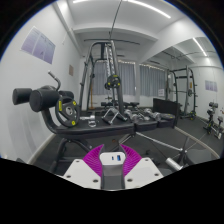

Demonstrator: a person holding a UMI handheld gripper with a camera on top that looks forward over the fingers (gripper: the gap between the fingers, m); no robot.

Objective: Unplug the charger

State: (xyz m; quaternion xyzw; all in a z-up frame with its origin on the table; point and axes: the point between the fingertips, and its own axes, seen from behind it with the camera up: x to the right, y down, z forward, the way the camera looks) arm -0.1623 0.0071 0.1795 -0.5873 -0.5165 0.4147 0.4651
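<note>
A small white charger (114,158) with a blue USB port on its face sits between my fingers. My gripper (112,156) is shut on it, with the magenta pads (93,159) pressing on its left and right sides. The charger is held up in the air, facing out into a gym room. No wall socket, power strip or cable shows in this view.
A weight machine with black padded rollers (40,98) stands ahead at the left. A tall cable rack (105,70) and a row of dumbbells (130,115) are straight ahead. Another rack (182,90) stands at the right, by the window blinds (150,80).
</note>
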